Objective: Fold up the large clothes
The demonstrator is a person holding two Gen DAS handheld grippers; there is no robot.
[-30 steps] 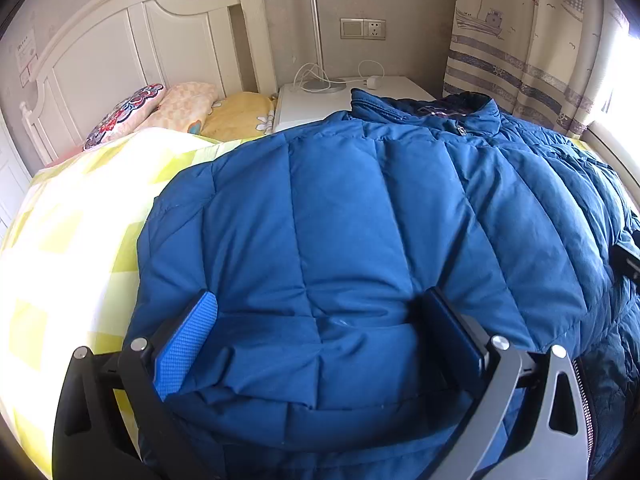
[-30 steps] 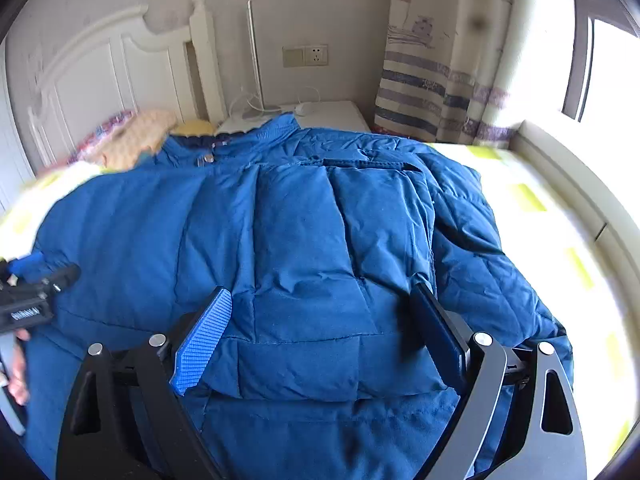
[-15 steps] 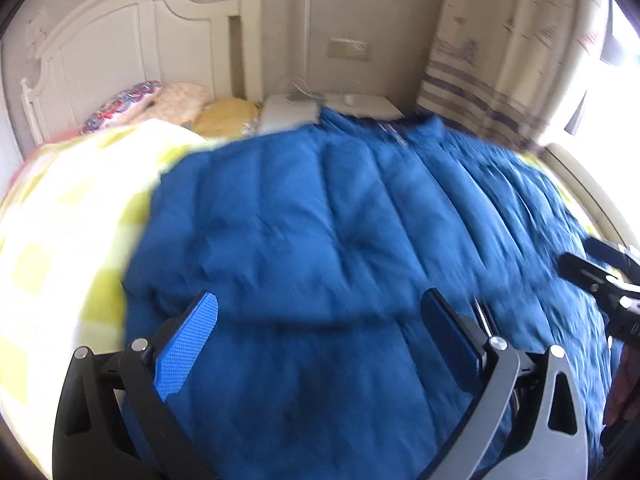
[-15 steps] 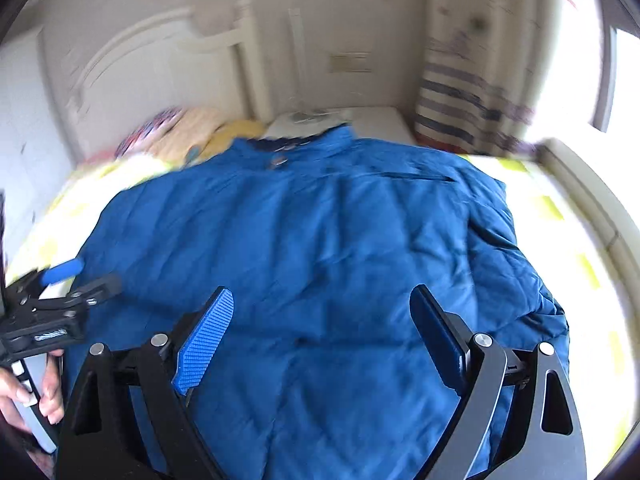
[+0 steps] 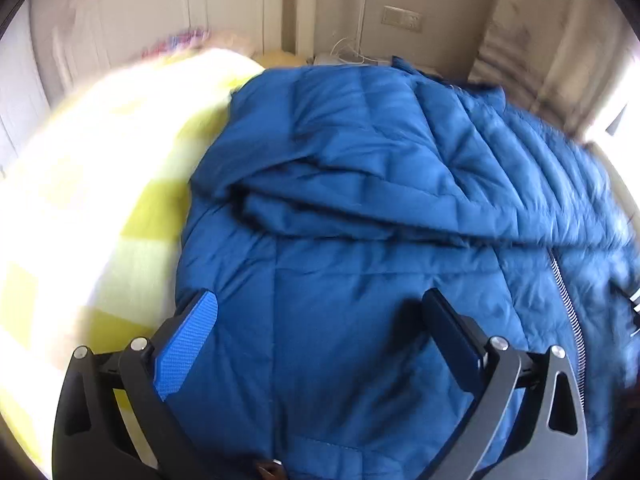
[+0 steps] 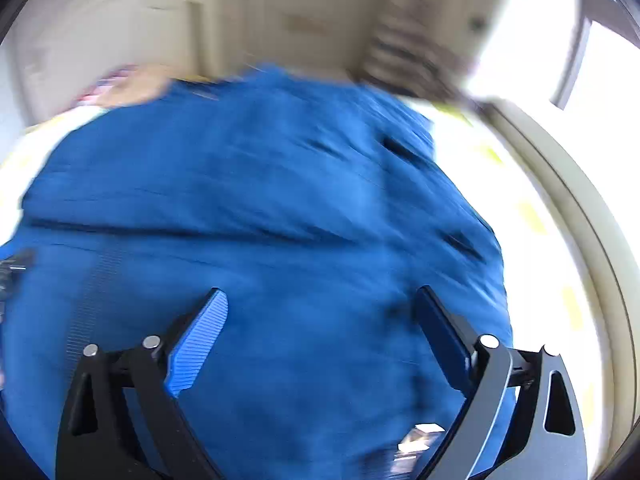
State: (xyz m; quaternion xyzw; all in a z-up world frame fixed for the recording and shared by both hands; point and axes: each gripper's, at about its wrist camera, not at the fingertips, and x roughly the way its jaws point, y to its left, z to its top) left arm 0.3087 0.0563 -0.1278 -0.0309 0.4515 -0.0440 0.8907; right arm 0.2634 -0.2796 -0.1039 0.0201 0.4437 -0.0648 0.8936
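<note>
Both grippers — left gripper point(image 5: 320, 320), right gripper point(image 6: 320, 312) — are spread wide, moved nearer over the blue jacket point(image 5: 380, 208); a folded ridge is now seen ahead — yellow bedspread point(image 5: 100, 200) leftward.

Motion blur smears the blue jacket point(image 6: 280, 200) and headboard point(image 6: 100, 40) beyond detail

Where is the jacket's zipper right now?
In the left wrist view the zipper runs down the blue jacket at lower right, just right of the open left gripper.
</note>
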